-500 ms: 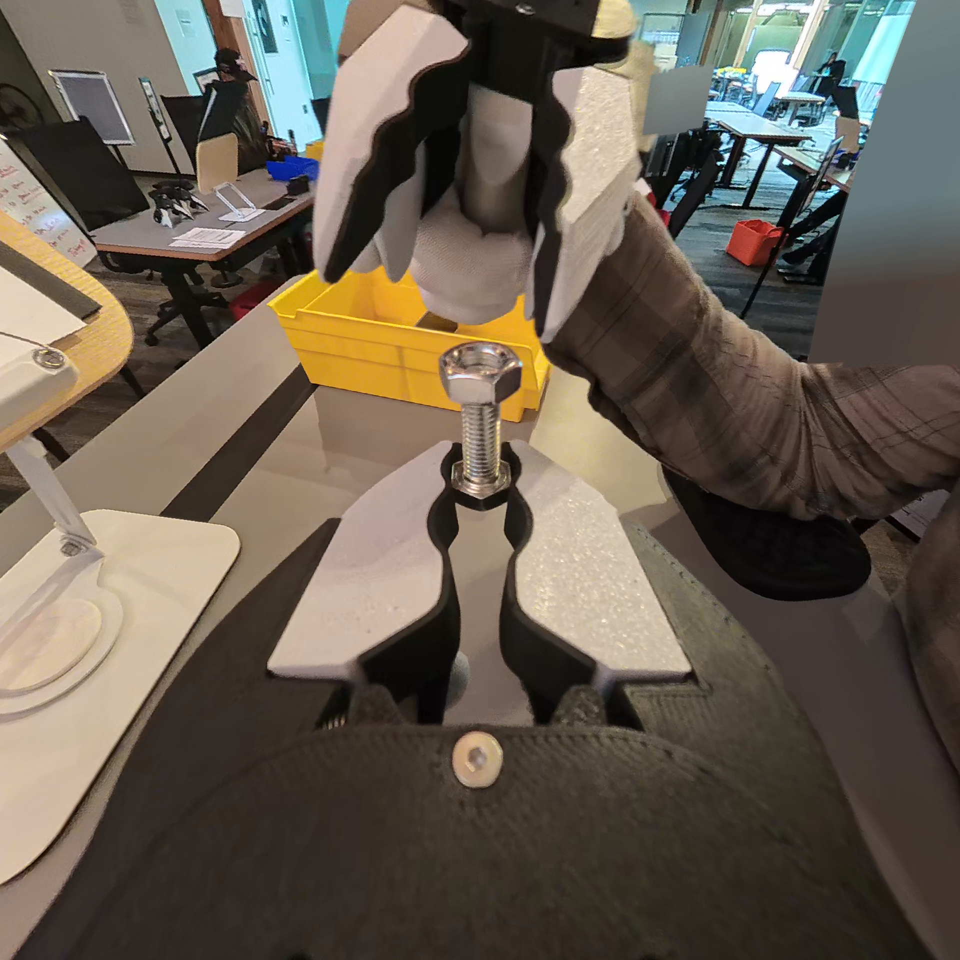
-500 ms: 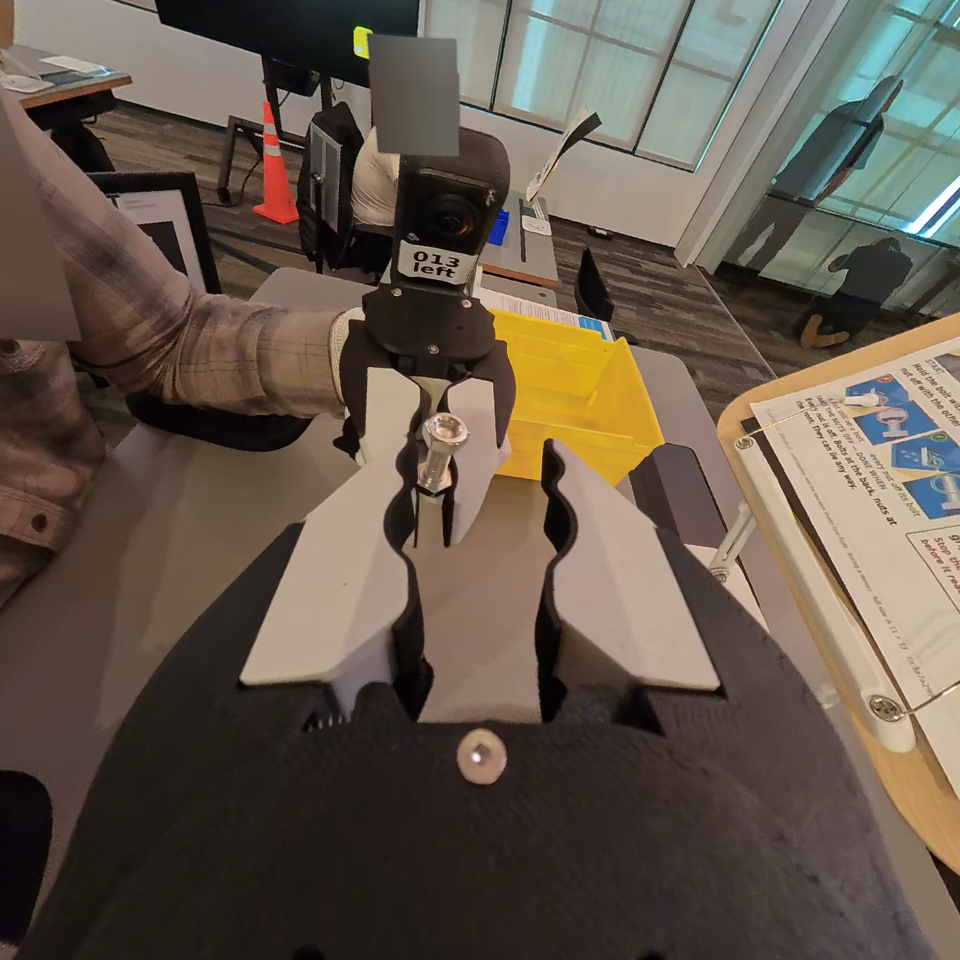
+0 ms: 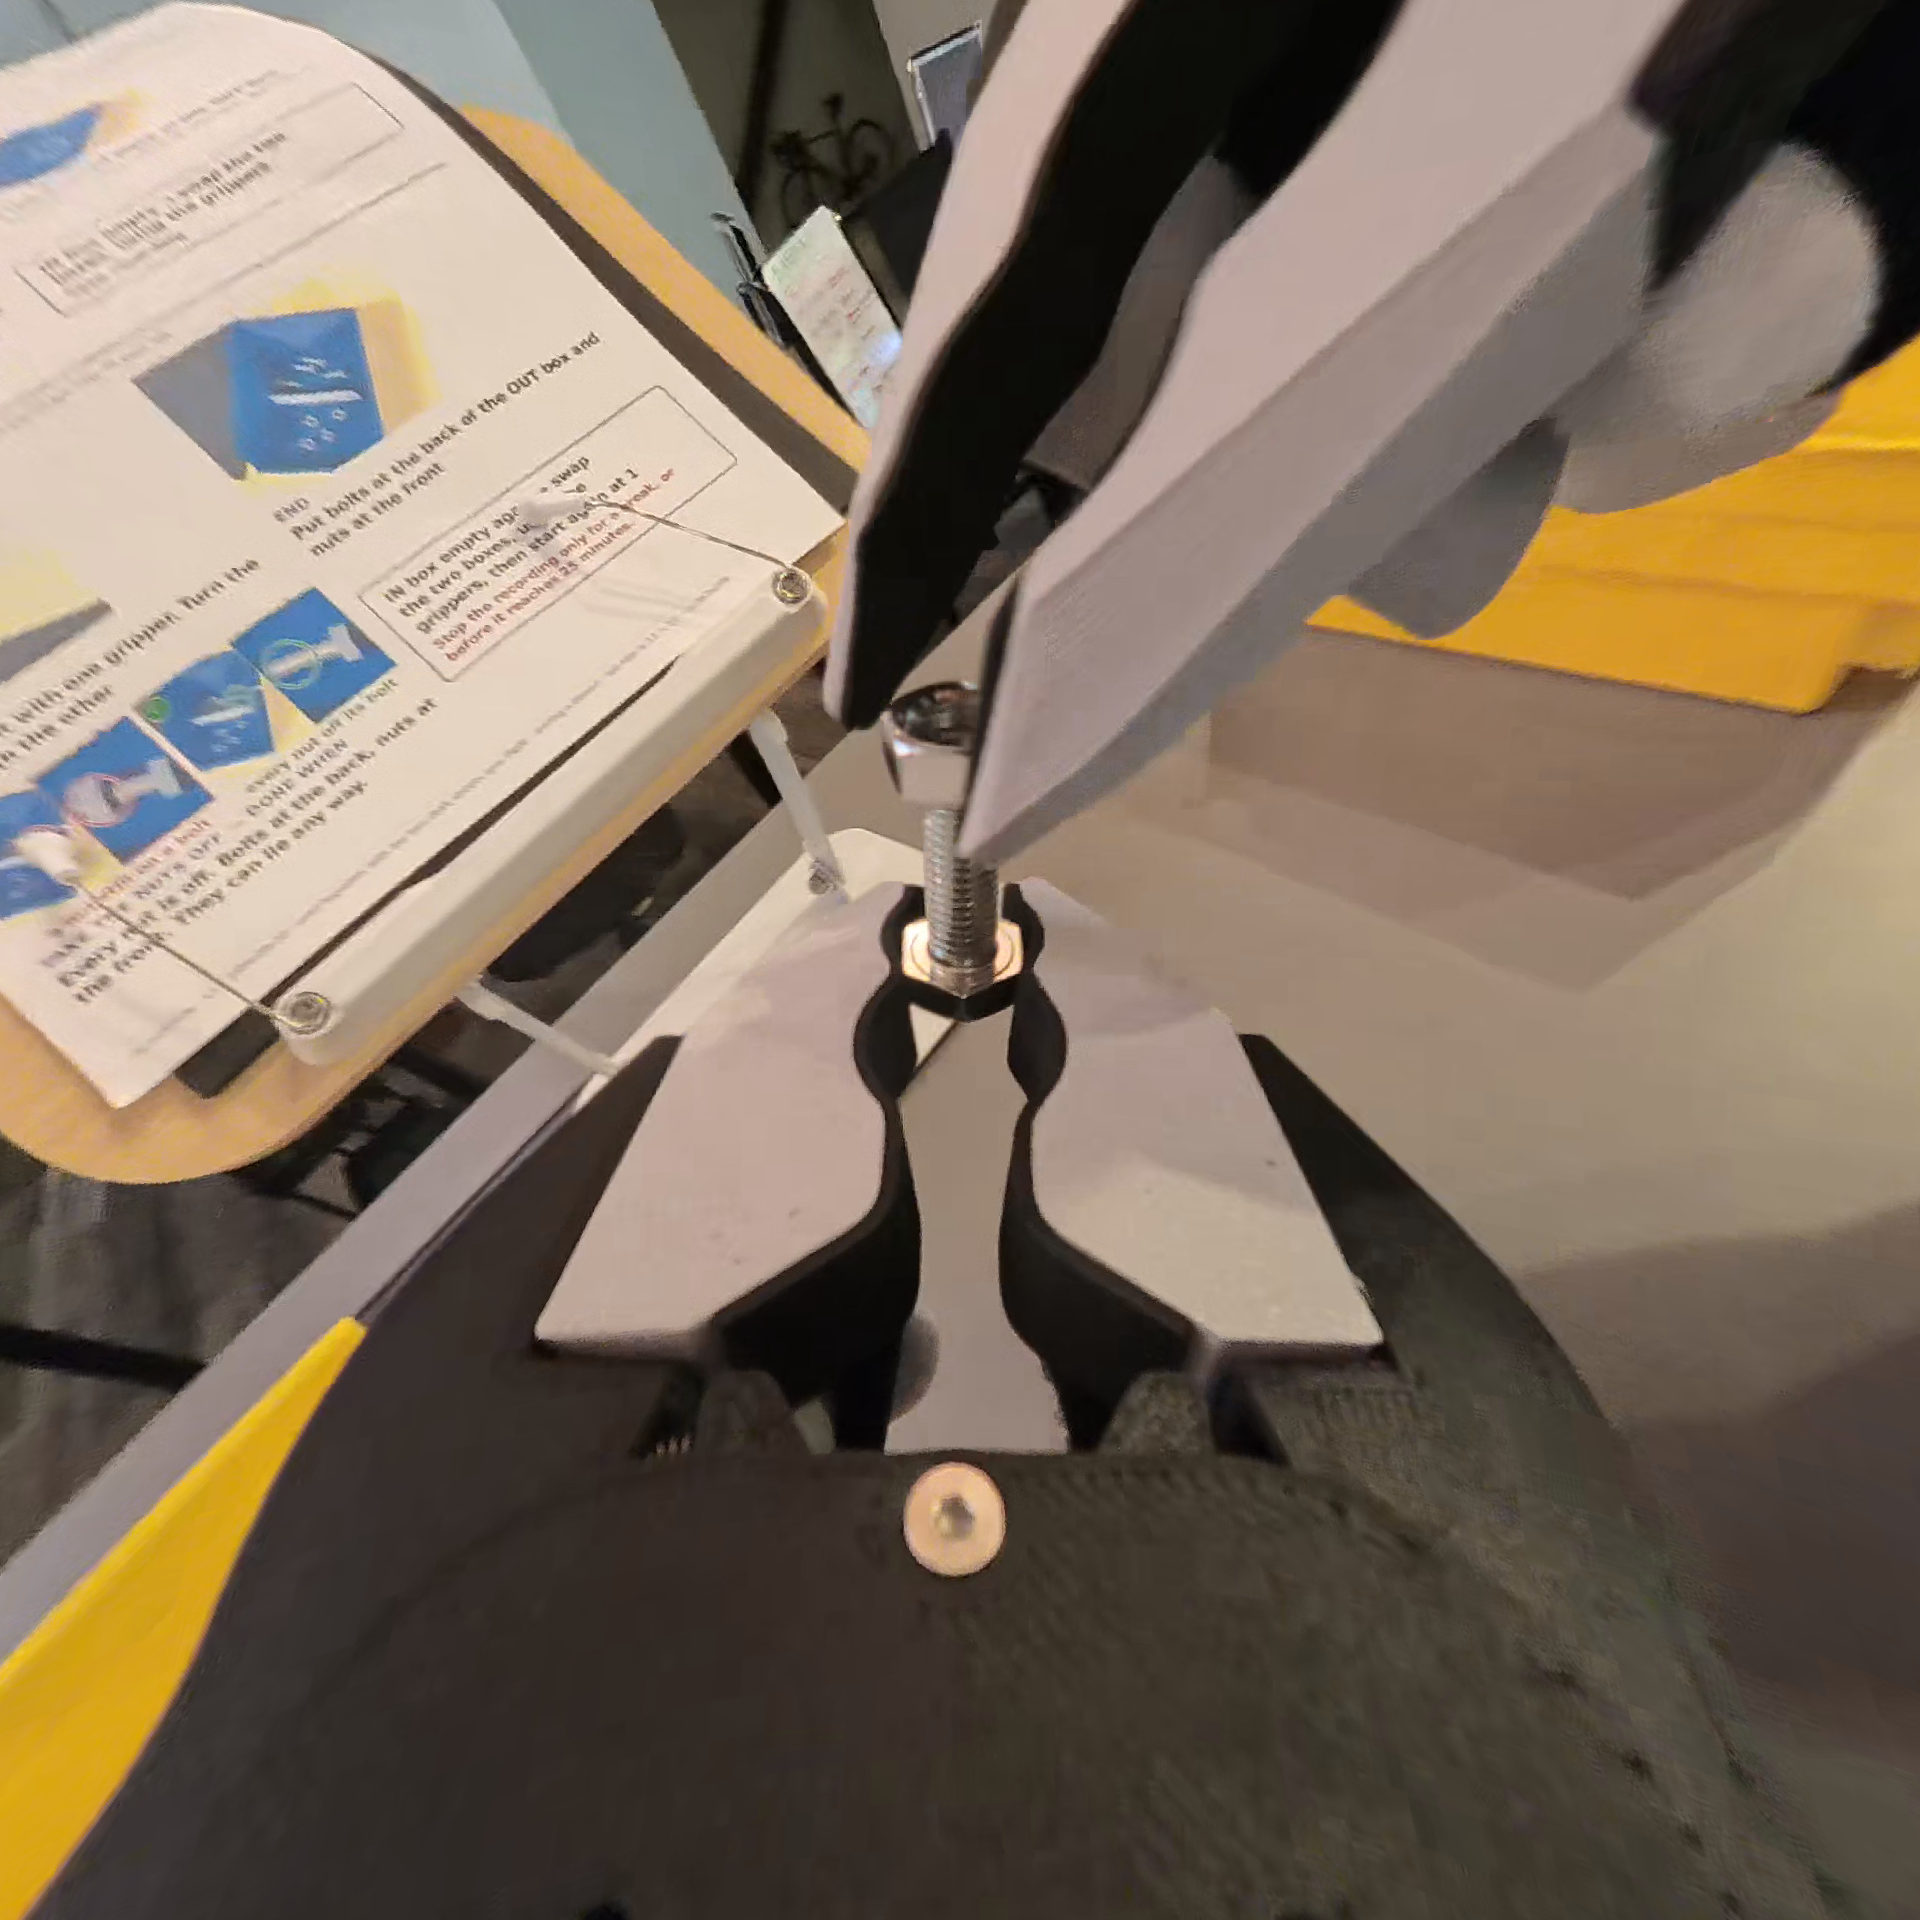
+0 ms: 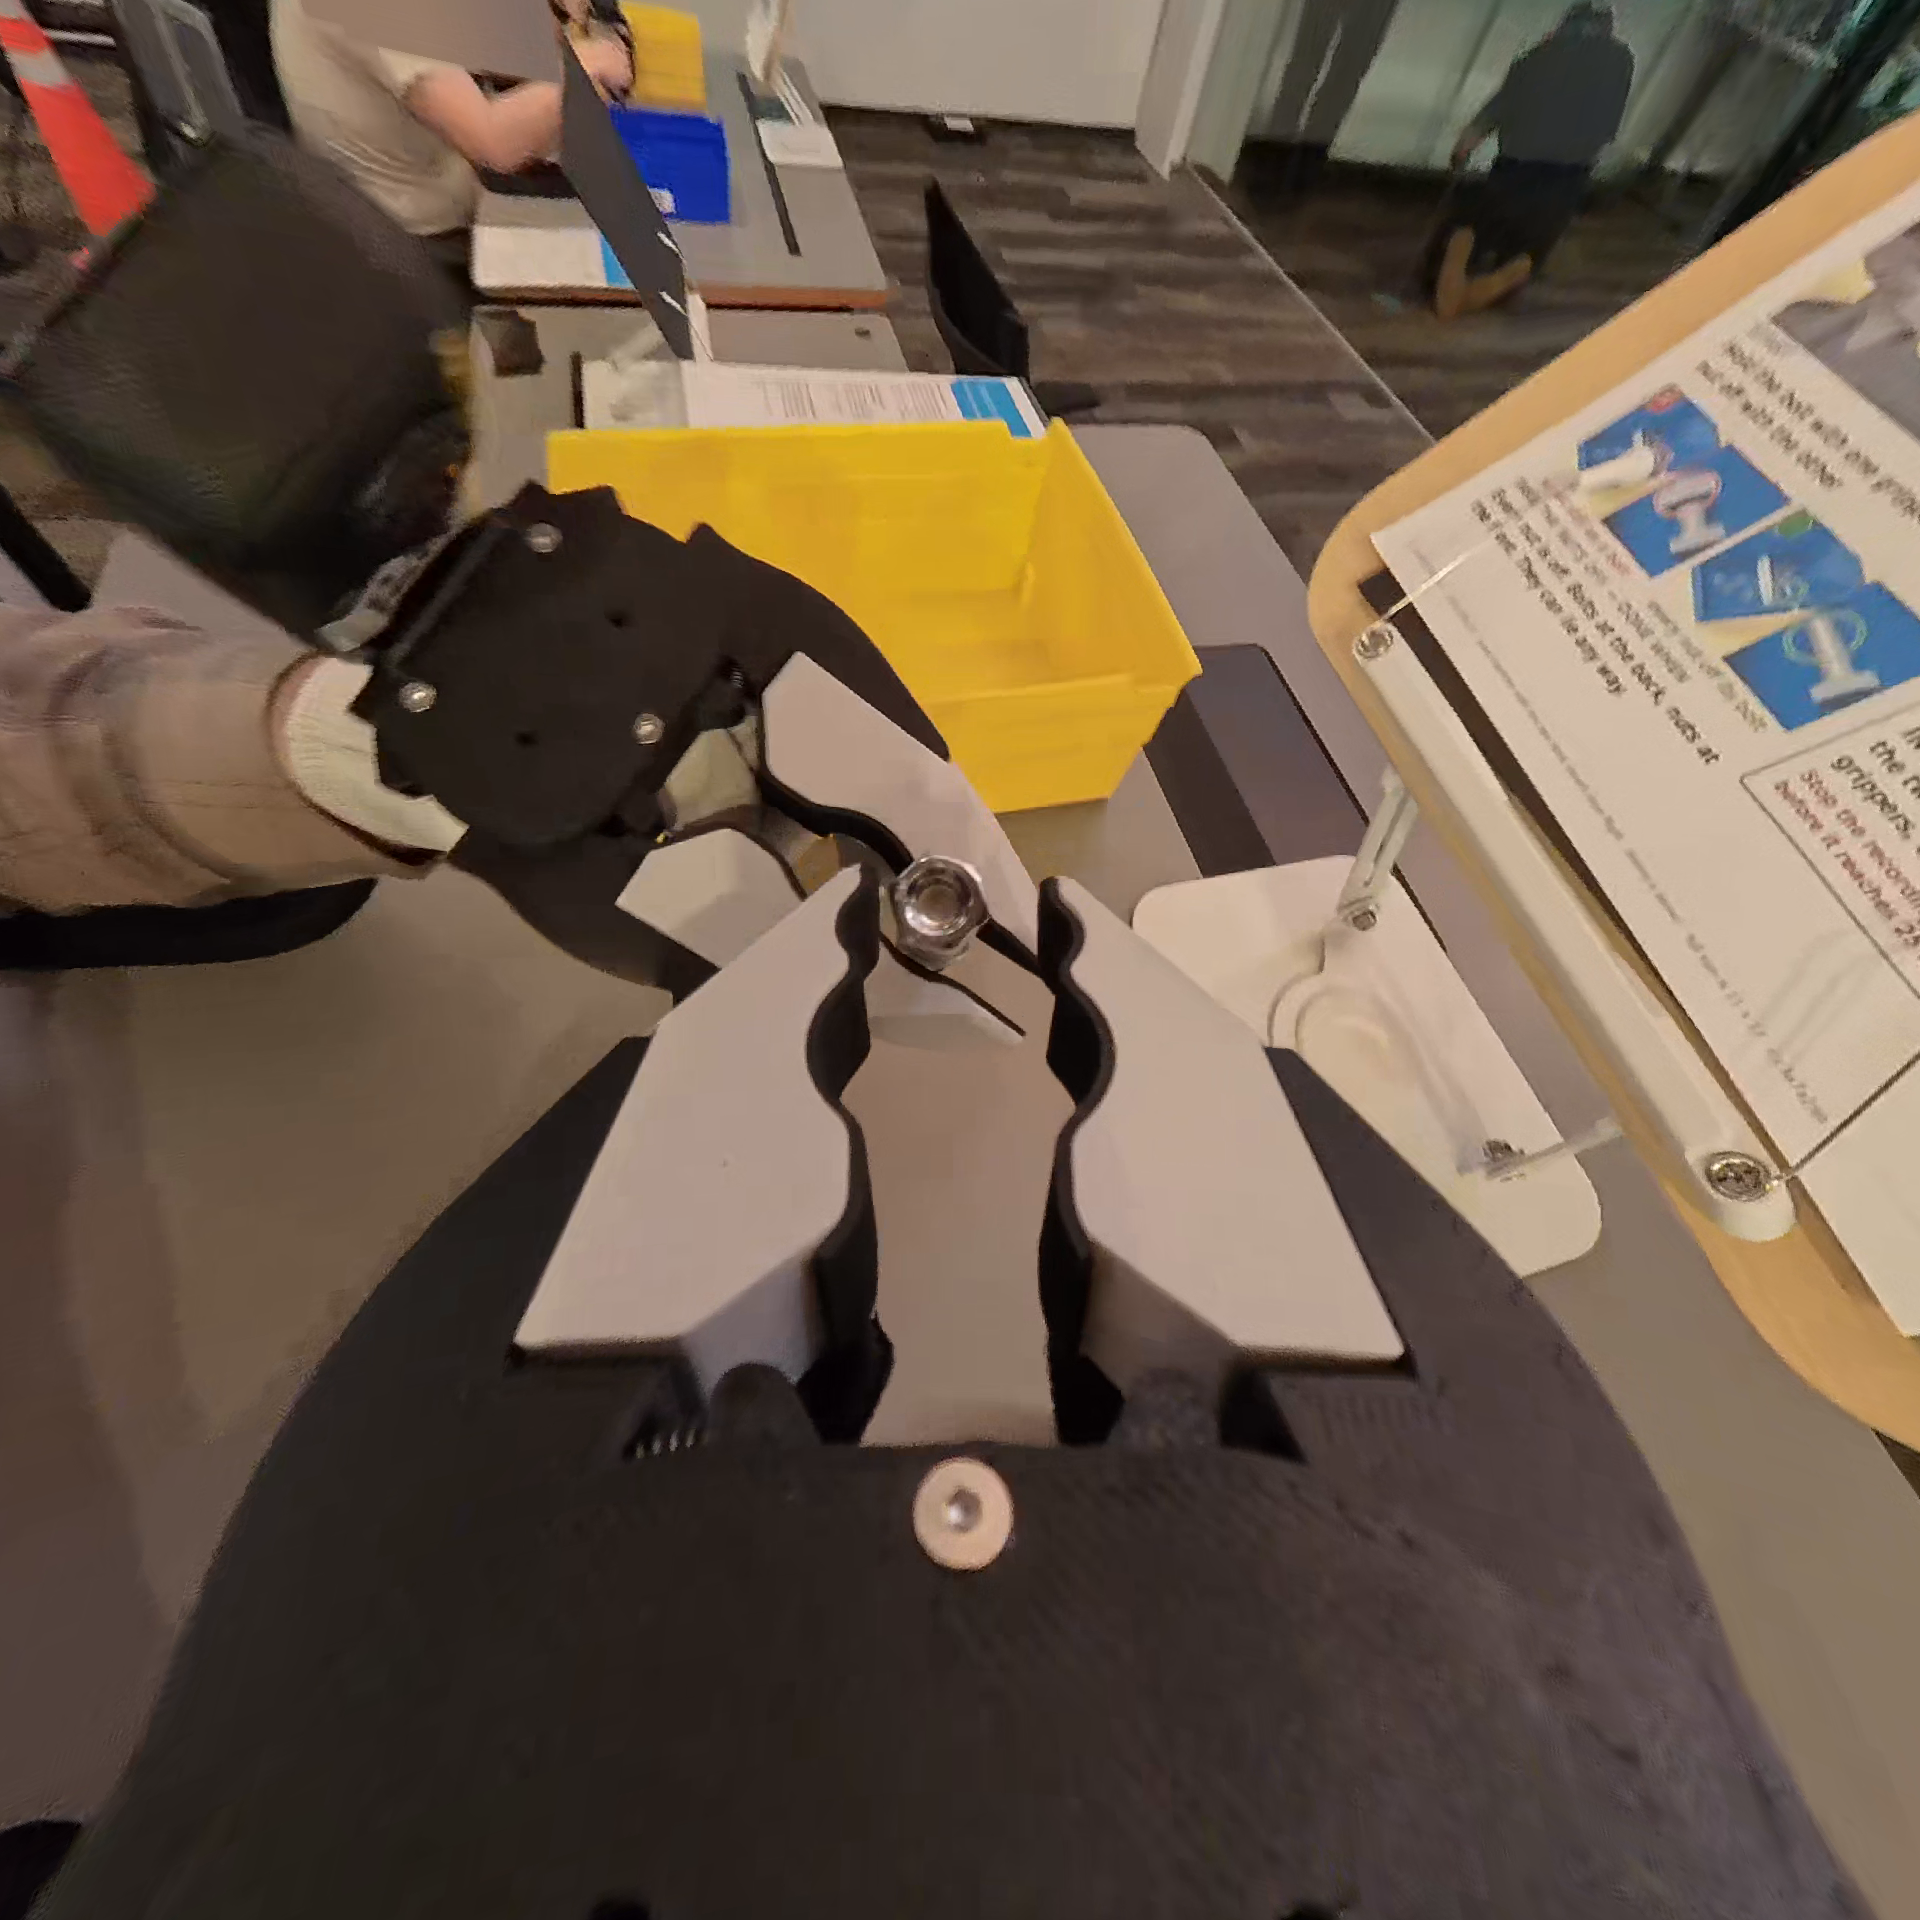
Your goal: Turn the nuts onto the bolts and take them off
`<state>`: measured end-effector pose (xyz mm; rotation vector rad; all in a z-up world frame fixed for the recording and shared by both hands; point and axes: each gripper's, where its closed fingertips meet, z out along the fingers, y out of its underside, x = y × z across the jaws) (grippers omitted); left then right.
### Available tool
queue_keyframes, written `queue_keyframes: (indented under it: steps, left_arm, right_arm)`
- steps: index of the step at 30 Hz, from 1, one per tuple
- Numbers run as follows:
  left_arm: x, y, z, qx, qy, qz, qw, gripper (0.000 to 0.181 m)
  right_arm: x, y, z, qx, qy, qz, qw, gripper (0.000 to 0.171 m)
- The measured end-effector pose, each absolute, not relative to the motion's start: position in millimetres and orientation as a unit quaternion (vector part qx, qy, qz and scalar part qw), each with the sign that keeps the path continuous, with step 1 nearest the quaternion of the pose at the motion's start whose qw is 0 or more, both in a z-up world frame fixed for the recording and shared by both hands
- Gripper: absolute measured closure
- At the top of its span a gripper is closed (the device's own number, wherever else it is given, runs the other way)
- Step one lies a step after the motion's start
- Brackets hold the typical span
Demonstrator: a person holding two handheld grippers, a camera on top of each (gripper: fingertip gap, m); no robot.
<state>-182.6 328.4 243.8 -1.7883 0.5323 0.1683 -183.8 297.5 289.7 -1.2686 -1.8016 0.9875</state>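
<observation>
Where the left gripper (image 3: 961, 966) brings its tips together, clamps the lower hex end of a bolt (image 3: 951, 873) and holds it upright above the grey bench (image 3: 1455, 1039). Carries a nut (image 3: 925, 732) at the top end, with bare thread showing between nut and clamped end. Reaches in from above with the right gripper (image 4: 951, 904), fingers apart, tips set either side of the nut. Sits close against the left finger in the right wrist view, with a clear gap to the right finger; cannot tell whether metal touches the pad. Pinches nothing there. Shows a white gloved hand (image 3: 1714, 343) behind the right gripper and a pale sleeve (image 4: 125, 748) behind the left one. Stands beyond both, on the far part of the bench: open-topped yellow bin (image 4: 1091, 582). Leans on a white stand off to one side, near the bench edge: printed instruction sheet (image 3: 312, 520) with blue pictures, backed by a wooden board.
</observation>
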Motion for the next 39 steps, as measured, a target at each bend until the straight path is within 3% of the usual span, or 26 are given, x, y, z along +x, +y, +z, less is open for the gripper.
queue_keyframes:
  steps: [3, 18, 20, 23, 28, 33, 39]
  left_arm:
    - [-182, 329, 241, -0.769, 0.232, 0.08, 0.59, 0.167]
    - [-146, 304, 242, -0.751, 0.33, -0.047, 0.571, 0.167]
    - [-148, 307, 246, -0.751, 0.308, -0.057, 0.582, 0.167]
    - [-159, 313, 254, -0.752, 0.261, -0.073, 0.601, 0.167]
    - [-187, 325, 251, -0.767, 0.211, 0.004, 0.606, 0.167]
    - [-208, 333, 243, -0.77, 0.203, 0.132, 0.591, 0.167]
    - [-214, 336, 240, -0.766, 0.2, 0.181, 0.584, 0.167]
  right_arm:
    - [-187, 294, 287, -0.487, -0.701, 0.388, 0.348, 0.155]
    - [-162, 268, 288, -0.368, -0.783, 0.334, 0.374, 0.155]
    - [-163, 272, 289, -0.372, -0.778, 0.329, 0.384, 0.126]
    - [-167, 279, 298, -0.393, -0.753, 0.353, 0.392, 0.123]
    - [-182, 295, 302, -0.466, -0.705, 0.362, 0.393, 0.139]
    - [-197, 299, 293, -0.518, -0.671, 0.387, 0.363, 0.143]
    - [-203, 304, 280, -0.537, -0.669, 0.374, 0.353, 0.155]
